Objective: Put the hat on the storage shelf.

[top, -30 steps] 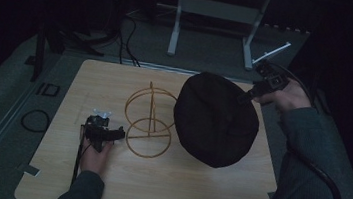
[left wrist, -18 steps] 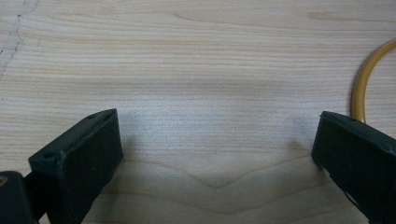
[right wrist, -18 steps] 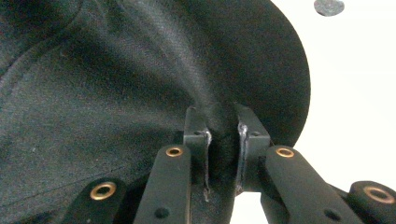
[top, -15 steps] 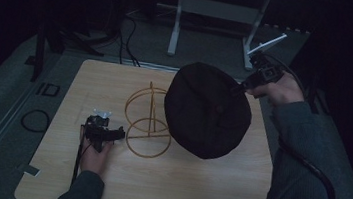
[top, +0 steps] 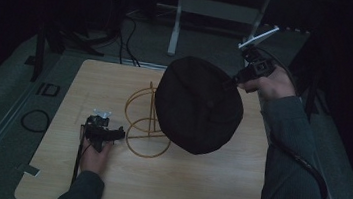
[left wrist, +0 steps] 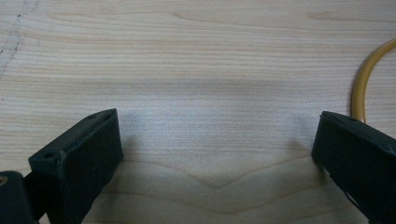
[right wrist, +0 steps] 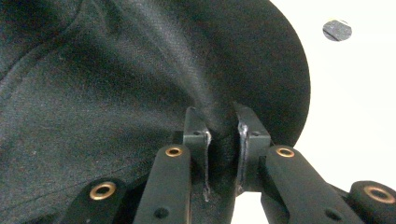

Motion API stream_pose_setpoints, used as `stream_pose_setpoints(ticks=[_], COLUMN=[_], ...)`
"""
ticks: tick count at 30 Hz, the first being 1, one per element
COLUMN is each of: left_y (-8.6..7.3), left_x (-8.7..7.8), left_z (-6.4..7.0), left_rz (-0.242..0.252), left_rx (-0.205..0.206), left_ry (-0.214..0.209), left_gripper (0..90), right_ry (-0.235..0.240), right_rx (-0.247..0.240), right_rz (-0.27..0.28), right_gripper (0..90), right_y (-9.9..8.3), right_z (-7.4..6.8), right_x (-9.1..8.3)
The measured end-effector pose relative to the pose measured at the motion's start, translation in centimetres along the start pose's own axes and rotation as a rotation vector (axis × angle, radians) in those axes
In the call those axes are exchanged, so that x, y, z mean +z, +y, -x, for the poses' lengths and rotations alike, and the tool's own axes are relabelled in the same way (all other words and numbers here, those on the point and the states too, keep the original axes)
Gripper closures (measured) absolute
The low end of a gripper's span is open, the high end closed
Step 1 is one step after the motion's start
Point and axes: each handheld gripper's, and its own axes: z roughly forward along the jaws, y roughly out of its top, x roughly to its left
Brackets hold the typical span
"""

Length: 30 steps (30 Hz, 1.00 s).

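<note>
My left gripper (top: 119, 133) rests on the table (top: 204, 193) with its jaws spread wide and empty, just beside the base ring of the wire stand (top: 148, 121). The stand's post rises upright between my two hands. To its right, my right gripper (top: 231, 83) is clenched on the brim of the black hat (top: 199, 107), which hangs in the air, tilted, above and right of the stand. So the stand's top lies down and left of the hat; my right hand is nearer.

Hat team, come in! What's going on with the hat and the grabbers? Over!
Right gripper shut on black hat, held above the table. Left gripper open, resting beside gold wire stand. Nothing between hat and stand.
</note>
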Motion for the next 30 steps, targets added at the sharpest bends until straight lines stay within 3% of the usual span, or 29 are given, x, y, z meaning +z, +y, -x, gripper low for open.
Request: stream_pose_setpoints(ticks=[10, 23, 30], left_y=[0.0, 0.0, 0.0], left_x=[0.0, 0.0, 0.0], left_z=[0.0, 0.0, 0.0], left_rz=[0.0, -0.001, -0.001], left_rx=[0.0, 0.0, 0.0], left_ry=[0.0, -0.001, -0.001], left_gripper=[1.2, 1.3, 1.2], right_ry=[-0.002, -0.02, -0.021], right_rx=[-0.003, -0.039, -0.054], right_rz=[0.002, -0.007, -0.014], right_gripper=[77.6, 77.4, 77.3], right_y=[1.0, 2.4, 3.3], right_z=[-0.8, -2.8, -3.9], right_x=[0.4, 0.7, 1.6])
